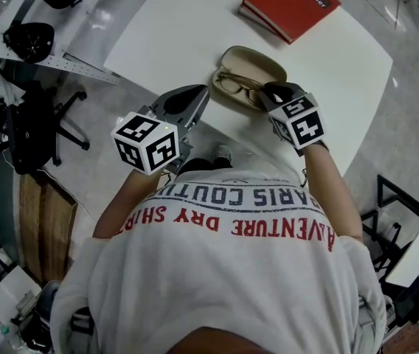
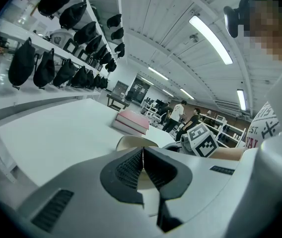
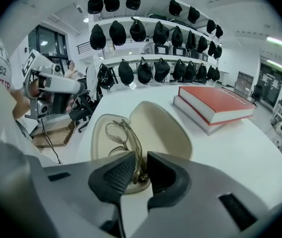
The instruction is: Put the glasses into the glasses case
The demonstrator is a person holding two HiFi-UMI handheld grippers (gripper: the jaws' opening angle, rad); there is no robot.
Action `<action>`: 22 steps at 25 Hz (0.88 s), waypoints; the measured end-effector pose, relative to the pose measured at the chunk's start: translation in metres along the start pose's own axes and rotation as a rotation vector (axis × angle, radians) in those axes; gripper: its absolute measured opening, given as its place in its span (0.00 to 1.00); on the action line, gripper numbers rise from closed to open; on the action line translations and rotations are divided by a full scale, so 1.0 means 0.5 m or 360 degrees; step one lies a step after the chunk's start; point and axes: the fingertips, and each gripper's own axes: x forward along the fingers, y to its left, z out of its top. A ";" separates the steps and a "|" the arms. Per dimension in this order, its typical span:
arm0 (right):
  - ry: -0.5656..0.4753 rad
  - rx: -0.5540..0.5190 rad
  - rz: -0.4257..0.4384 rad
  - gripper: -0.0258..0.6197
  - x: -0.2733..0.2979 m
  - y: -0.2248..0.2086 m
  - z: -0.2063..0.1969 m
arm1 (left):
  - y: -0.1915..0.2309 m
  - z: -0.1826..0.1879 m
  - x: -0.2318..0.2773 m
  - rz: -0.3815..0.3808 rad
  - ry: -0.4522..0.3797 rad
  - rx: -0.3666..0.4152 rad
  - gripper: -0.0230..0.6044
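An open beige glasses case (image 1: 256, 63) lies on the white table (image 1: 187, 28) near its front edge. The brown-rimmed glasses (image 1: 236, 87) lie in its lower half. In the right gripper view the glasses (image 3: 124, 137) reach from the case (image 3: 163, 129) in between my jaws. My right gripper (image 3: 142, 166) stands over the case's near end (image 1: 270, 94), jaws a narrow gap apart, the frame against the left pad with a sliver of room at the other. My left gripper (image 1: 195, 100) hovers at the table's edge left of the case, shut (image 2: 142, 158) on nothing.
A red book (image 1: 291, 4) lies at the table's far side behind the case (image 3: 214, 103). An office chair (image 1: 43, 124) and shelving with black caps (image 3: 146, 33) stand left of the table. The person's torso in a white shirt (image 1: 231, 271) fills the near side.
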 end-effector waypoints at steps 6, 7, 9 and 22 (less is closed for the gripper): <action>-0.0127 0.0169 0.0074 0.33 -0.025 -0.005 0.015 | -0.011 0.004 -0.006 -0.0007 0.0011 0.0019 0.08; -0.0162 0.0207 0.0087 0.35 -0.035 -0.007 0.018 | -0.015 0.006 -0.007 -0.0009 0.0012 0.0025 0.08; -0.0245 0.0275 0.0116 0.37 -0.060 -0.009 0.029 | -0.023 0.011 -0.007 -0.0017 0.0011 0.0039 0.08; -0.0894 0.0407 0.0152 0.24 -0.297 0.027 0.128 | -0.119 0.069 -0.021 -0.0162 -0.0056 0.0116 0.08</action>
